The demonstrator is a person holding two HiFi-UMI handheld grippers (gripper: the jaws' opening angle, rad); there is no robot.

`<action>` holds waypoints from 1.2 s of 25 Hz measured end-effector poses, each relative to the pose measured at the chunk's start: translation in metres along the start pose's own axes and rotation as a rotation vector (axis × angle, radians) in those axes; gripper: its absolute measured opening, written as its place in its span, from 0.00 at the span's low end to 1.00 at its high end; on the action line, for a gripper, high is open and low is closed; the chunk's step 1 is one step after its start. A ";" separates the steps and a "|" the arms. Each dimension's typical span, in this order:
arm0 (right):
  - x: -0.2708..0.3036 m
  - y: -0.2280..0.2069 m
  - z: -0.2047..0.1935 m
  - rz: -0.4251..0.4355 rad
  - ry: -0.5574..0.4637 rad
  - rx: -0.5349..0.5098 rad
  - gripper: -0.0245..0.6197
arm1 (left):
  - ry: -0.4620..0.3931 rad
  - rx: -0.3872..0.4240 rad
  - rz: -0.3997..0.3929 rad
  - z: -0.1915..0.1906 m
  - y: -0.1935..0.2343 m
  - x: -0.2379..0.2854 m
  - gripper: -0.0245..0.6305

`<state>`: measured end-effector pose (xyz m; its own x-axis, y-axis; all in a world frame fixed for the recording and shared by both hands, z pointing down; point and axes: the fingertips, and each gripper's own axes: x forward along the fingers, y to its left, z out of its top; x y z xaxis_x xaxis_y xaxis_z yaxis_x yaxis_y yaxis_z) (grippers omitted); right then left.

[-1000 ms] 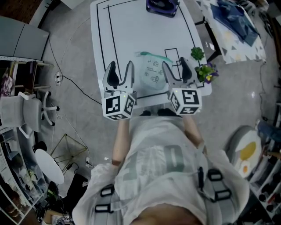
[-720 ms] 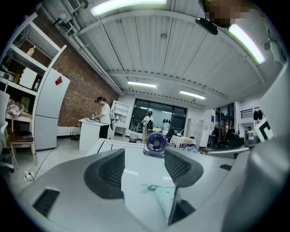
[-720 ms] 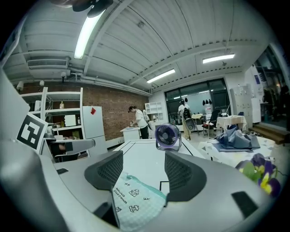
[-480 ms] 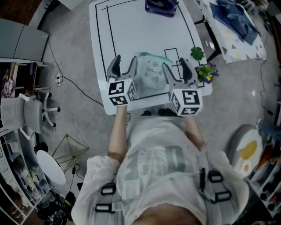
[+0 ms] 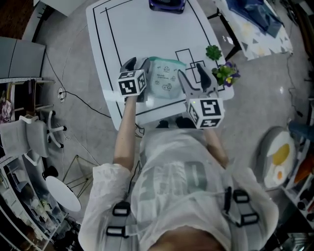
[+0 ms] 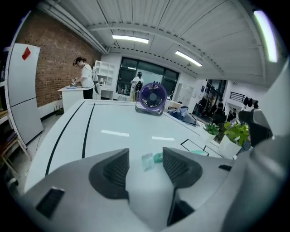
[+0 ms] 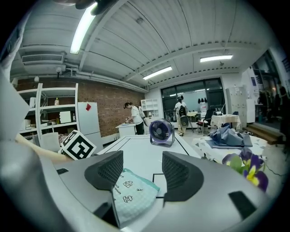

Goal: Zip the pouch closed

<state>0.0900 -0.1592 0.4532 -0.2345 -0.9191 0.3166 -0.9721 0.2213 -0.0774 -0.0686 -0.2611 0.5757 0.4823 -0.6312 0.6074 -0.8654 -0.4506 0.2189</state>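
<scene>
Tab approach at pouch [image 5: 167,81].
Closing left gripper [image 5: 137,63] round tab [image 6: 147,161] (not yet touching); right gripper [image 5: 192,73] parted at pouch's edge; centre tab before pinching.

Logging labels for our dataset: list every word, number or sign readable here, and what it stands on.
None reads clearly.
Pouch: small printed words beside little drawings, too small to read.
Shirt: large pale letters, too blurred to read.
Marker cubes: black-and-white square codes, no words.

1x pouch [image 5: 166,81], 1x fan [image 5: 167,5], 2x plants [image 5: 213,51] [image 5: 225,73]
</scene>
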 end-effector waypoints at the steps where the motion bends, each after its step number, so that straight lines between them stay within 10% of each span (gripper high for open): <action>1: -0.001 0.000 -0.001 -0.003 0.002 0.000 0.45 | 0.012 0.018 0.000 -0.001 0.000 0.003 0.39; 16: -0.010 -0.014 -0.007 -0.061 0.015 0.032 0.45 | 0.195 0.282 -0.042 -0.021 -0.006 0.022 0.26; 30: -0.017 -0.011 -0.010 -0.059 0.031 0.015 0.44 | 0.102 0.212 -0.058 0.000 -0.010 0.017 0.07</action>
<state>0.1051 -0.1428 0.4583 -0.1770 -0.9198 0.3502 -0.9842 0.1621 -0.0716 -0.0512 -0.2675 0.5837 0.5050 -0.5384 0.6746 -0.7837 -0.6135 0.0971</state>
